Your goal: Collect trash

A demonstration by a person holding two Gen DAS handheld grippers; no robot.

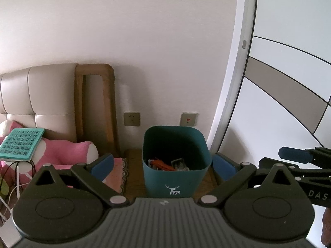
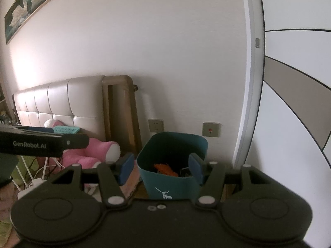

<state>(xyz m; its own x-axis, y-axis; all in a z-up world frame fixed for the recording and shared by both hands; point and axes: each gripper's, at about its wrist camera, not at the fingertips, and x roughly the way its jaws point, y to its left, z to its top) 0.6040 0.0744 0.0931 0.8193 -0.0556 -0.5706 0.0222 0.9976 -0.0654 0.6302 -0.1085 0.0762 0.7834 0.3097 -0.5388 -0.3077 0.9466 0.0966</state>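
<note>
Tongs [image 1: 163, 166] spread; teal bin [image 1: 175, 177] holds orange trash [image 1: 160, 163].

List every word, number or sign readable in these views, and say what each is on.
"GenRobot.AI": side of the left gripper.
"DAS", cut off at the frame edge: side of the right gripper.
Numbers "1" to "36" in a grid: teal board on the bed.
White deer logo, no words: teal bin.
Nothing else is readable.

Both wrist views toward shared bin [image 1: 176, 163]
</note>
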